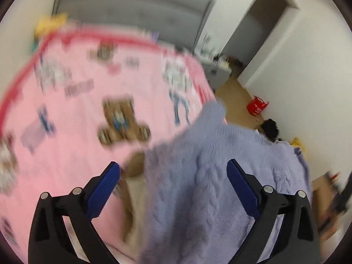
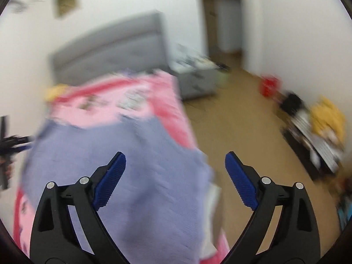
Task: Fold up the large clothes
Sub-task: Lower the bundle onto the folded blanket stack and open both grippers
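A lavender cable-knit sweater (image 1: 211, 176) lies on a bed with a pink cartoon-print blanket (image 1: 77, 110). In the left wrist view my left gripper (image 1: 173, 169) stands open above the sweater, its blue pads wide apart with the knit below the gap and not pinched. In the right wrist view the same sweater (image 2: 123, 165) spreads over the bed's near right corner, and my right gripper (image 2: 176, 160) is open over its right edge, nothing pressed between the pads. The left gripper (image 2: 13, 147) shows as a dark shape at the left edge. Both views are blurred.
A grey padded headboard (image 2: 110, 48) stands at the far end, a grey nightstand (image 2: 195, 81) beside it. On the tan floor (image 2: 237, 123) right of the bed are a red basket (image 2: 269, 85), a dark bundle and yellow clothes (image 2: 327, 118) along the wall. A doorway (image 2: 222, 15) opens beyond.
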